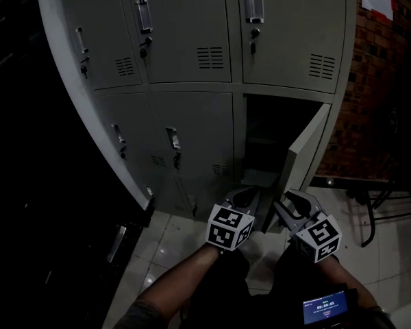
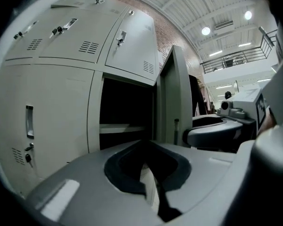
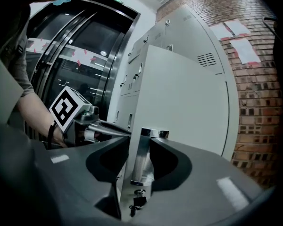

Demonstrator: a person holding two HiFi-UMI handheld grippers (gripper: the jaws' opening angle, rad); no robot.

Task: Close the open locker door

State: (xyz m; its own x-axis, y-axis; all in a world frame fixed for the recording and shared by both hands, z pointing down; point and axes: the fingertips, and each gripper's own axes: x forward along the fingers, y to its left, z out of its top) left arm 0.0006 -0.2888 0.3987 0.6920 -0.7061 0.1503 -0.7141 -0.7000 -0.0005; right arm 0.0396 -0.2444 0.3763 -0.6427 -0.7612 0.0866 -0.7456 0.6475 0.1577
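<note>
Locker door [image 1: 305,151] open, closing swing not done. Right gripper [image 3: 140,147] fingers clamped on door handle [image 3: 143,161]. Left gripper [image 2: 150,154] fingers clenched, empty.

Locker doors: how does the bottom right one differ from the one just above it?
The bottom right door stands swung open, baring a dark compartment; the door above it is shut flat. The right gripper grips the bottom right door's handle; nothing touches the door above. Both are grey metal with vent slits.
</note>
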